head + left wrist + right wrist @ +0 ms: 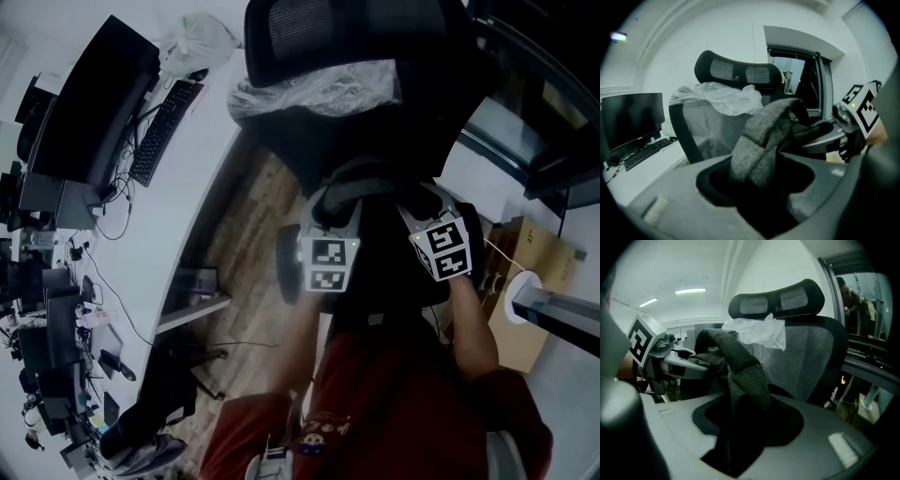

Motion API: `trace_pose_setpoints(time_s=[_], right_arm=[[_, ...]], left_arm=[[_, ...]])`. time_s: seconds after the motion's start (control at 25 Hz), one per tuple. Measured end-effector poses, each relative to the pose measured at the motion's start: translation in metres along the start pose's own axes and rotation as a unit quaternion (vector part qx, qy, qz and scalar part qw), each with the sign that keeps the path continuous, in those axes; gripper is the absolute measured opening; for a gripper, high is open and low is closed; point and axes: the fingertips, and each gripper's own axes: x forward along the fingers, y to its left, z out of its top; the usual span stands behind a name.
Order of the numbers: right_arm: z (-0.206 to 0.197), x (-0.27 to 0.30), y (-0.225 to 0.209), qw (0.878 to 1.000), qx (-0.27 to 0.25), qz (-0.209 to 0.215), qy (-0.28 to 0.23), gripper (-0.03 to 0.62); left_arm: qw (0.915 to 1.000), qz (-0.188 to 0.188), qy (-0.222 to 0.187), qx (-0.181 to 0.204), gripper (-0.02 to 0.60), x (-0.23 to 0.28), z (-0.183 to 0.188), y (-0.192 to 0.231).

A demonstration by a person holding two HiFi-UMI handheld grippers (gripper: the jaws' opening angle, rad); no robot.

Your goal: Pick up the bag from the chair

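Both grippers are held side by side in front of the chair [347, 37], with their jaws pointed toward its backrest. The left gripper [333, 202] is clamped on a grey fabric strap [764, 136] of the bag [389, 272]. The right gripper [427, 197] is closed on a second grey strap [740, 366]. A bare forearm [473, 328] is seen running up to the right gripper from the side away from the chair.

The dark bag is held between the two grippers, just in front of the chair. Whether it rests on the seat cannot be told, and its contents are hidden. A clear plastic sheet [319, 89] is draped over the top of the chair's backrest, below the headrest. Black-and-white square markers are carried on each gripper's cube [326, 264].
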Motion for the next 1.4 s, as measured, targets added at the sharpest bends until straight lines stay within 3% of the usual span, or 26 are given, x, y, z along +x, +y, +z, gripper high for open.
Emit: trace_pose_setpoints(time_s=[0.32,0.72,1.0,1.24,1.4], right_arm=[[0.036,-0.039,0.015,0.999,-0.022,-0.013,-0.022,0.183],[0.09,-0.094,0.018,0.995,-0.053,-0.05,-0.073,0.183],[0.12,-0.128,0.011,0.986,-0.07,-0.087,-0.121,0.181],[0.144,-0.15,0.003,0.972,-0.094,-0.125,-0.174,0.181],[0.147,-0.155,-0.001,0.969,-0.093,-0.134,-0.184,0.181]], left_arm=[[0.9996,0.008,-0.025,0.009,0.245,-0.041,0.036,-0.006],[0.9941,0.003,-0.095,0.052,0.245,-0.084,0.099,-0.021],[0.9834,0.011,-0.153,0.097,0.244,-0.102,0.144,-0.034],[0.9651,0.021,-0.235,0.114,0.241,-0.116,0.178,-0.044],[0.9618,0.023,-0.245,0.12,0.238,-0.116,0.184,-0.047]])
